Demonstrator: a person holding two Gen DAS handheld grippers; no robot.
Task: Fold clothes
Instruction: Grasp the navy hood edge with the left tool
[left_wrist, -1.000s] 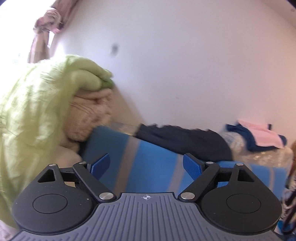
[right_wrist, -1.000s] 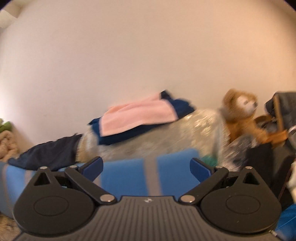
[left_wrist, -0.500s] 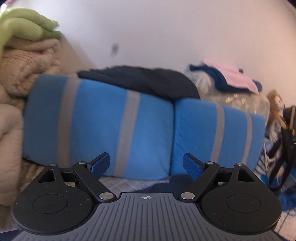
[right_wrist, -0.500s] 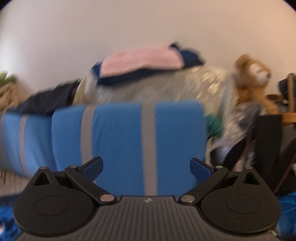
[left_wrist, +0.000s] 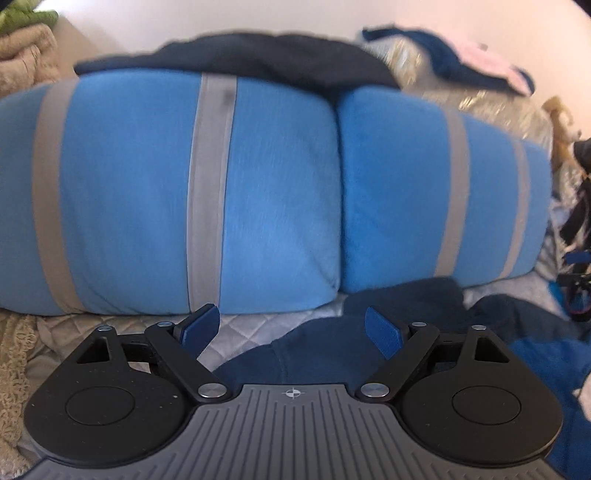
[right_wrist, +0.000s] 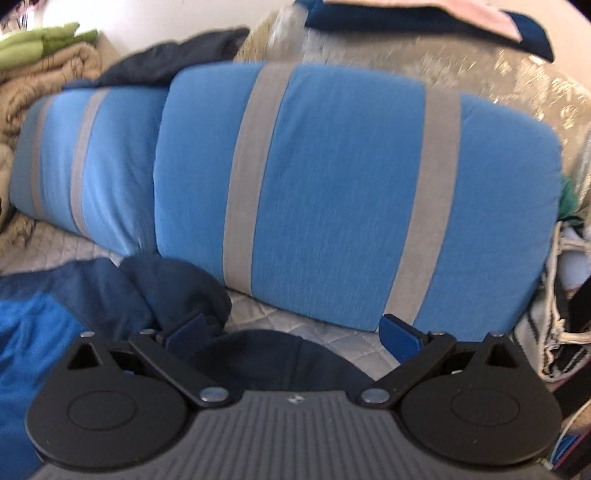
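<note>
While blurred, navy garment (left_wrist: 317, 354) partly hidden | both grippers' jaws spread, nothing pinched

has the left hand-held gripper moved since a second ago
Yes. The left hand-held gripper has dropped: the blue striped cushion now fills its view, and a dark blue garment lies below.

The navy garment (left_wrist: 332, 354) runs under the left gripper's (left_wrist: 291, 328) body, so its near part is hidden, and the frame's right edge cuts it off. In the right wrist view the same garment (right_wrist: 110, 295) leaves at the left edge. The far teddy bear (left_wrist: 561, 122) is blurred. The pink cloth (right_wrist: 476, 11) is cropped at the top.
</note>
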